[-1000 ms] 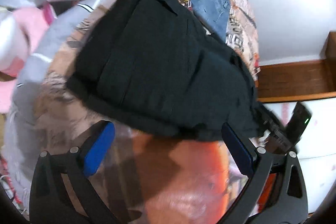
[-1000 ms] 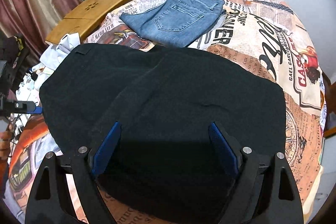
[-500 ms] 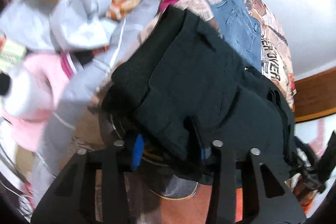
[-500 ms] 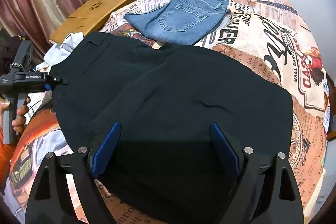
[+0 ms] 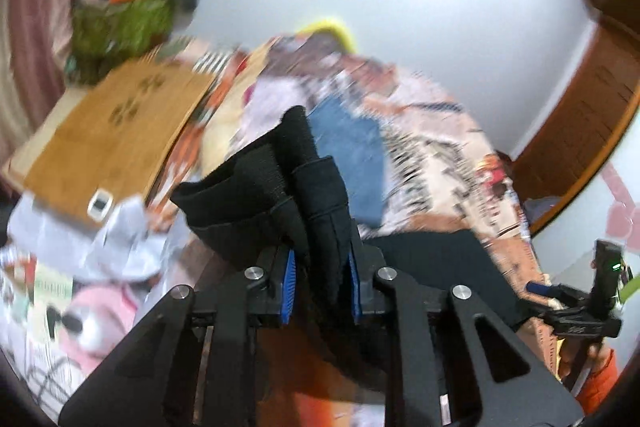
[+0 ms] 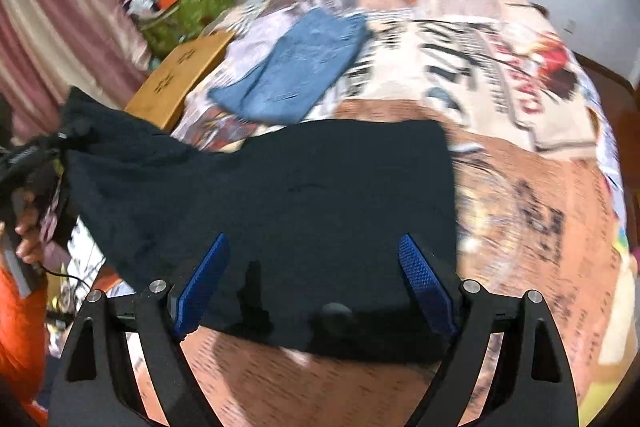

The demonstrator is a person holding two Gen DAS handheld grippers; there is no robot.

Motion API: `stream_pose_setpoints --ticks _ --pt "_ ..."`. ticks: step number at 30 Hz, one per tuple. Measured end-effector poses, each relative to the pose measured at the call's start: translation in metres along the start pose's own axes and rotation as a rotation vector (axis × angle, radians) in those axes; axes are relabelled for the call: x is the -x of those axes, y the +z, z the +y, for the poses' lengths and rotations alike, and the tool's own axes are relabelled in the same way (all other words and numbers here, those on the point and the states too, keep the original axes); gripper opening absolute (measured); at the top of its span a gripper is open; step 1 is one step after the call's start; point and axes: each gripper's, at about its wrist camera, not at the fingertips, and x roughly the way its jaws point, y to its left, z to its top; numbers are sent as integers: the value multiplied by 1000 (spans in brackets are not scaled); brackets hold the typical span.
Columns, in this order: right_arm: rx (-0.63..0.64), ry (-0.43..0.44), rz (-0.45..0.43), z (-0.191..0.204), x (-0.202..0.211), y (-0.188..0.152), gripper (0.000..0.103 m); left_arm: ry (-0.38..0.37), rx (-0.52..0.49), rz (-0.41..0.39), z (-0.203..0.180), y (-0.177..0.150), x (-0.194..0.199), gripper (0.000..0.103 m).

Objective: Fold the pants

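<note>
Here, looks along the left gripper [image 5: 322, 279] at a bedroom scene smeared by motion blur. Shows its two blue pads [image 5: 290, 283] drawn nearly together, having just been closing, and pinching a thick bunched fold of black pants [image 5: 256, 195] between them. Holds that gathered end raised off the bed, with the fabric standing up past the fingertips in rolled layers and the remainder trailing down and to the right onto a printed bedspread [image 5: 436, 147]. Places folded blue jeans [image 5: 352, 151] flat on the bedspread just behind the raised fold. Includes a wooden board [image 5: 116, 131] to the left, a green bag [image 5: 120, 23] beyond it against a pale wall, and crumpled white cloth [image 5: 120, 239] at lower left.

Next, looks along the right gripper [image 6: 314, 243] from its own wrist view. Shows its blue pads spread wide and closed on nothing, poised over the near edge of the pants. Cannot tell whether those pads brush the fabric beneath them. Finds most of the pants lying flat on the bedspread as a broad dark rectangle, between the open pads and the jeans further back. Follows the left corner of the fabric rising off the bed toward the left gripper at the left edge, held by a person's hand [image 6: 28, 227] above an orange sleeve [image 6: 20, 327]. Sets a striped pink curtain [image 6: 60, 7] behind, at upper left.
</note>
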Motion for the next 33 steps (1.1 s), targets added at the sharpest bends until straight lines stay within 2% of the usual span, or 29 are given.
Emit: stream_pose_setpoints --ticks 2,6,10,12,17,22,27,29,31,32,33 --pt "-29 -23 -5 -15 6 -5 85 -22 -57 -49 -29 14 8 20" --pt "-76 -92 24 -42 -1 -17 85 -75 -156 -98 -84 31 12 18" --pt "-118 -87 70 -56 -18 -29 85 -147 -230 -88 -136 40 2 17" --pt "-128 -67 56 -59 -18 -33 85 -171 -269 -77 -160 39 -6 16" --pt "-123 -49 45 -61 -13 -34 85 -268 -343 19 -216 19 -43 16" --pt "-138 -25 29 -65 -1 -44 85 -333 -413 173 -252 -28 -85 16" --pt "-132 -26 12 -67 14 -52 85 -327 -523 275 -277 -71 -98 18" --pt "-128 -29 2 -67 20 -54 85 -321 -554 317 -281 -80 -100 25" --pt "-124 -33 -8 -67 27 -58 85 -329 -567 351 -283 -87 -99 48" --pt "-123 -35 -13 -67 31 -60 85 -331 -566 352 -283 -88 -97 55" --pt "-121 -36 -13 -67 32 -61 85 -332 -563 339 -282 -87 -93 67"
